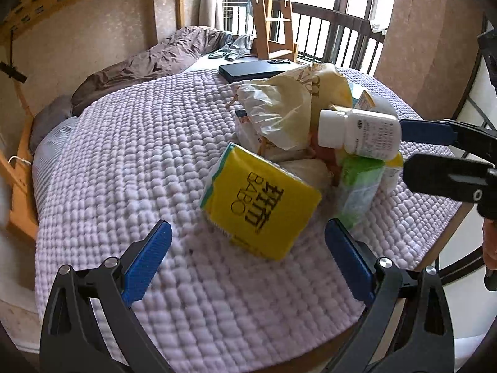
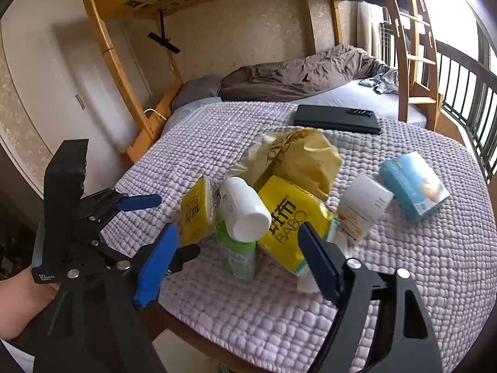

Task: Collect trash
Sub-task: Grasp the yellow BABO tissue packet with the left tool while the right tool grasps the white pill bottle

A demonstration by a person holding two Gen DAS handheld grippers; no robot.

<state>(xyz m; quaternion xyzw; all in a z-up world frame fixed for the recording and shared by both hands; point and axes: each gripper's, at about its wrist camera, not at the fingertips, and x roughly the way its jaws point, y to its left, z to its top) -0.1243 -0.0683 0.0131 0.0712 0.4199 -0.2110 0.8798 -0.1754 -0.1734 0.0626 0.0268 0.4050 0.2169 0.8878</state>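
Bed point(image 2: 403, 279): white bottle point(image 2: 245, 208) ahead of spread R jaws, prob. untouched.

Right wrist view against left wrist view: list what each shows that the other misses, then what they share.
Only the right wrist view shows the light blue box, lying apart from the pile, and the whole white carton beside it.

Only the left wrist view shows the cap end of the white bottle; the right view sees its base.

Both show the pile on the lilac blanket: yellow tissue pack, green carton, yellow plastic bag, plus the black laptop. Both grippers, left gripper and right gripper, are open.
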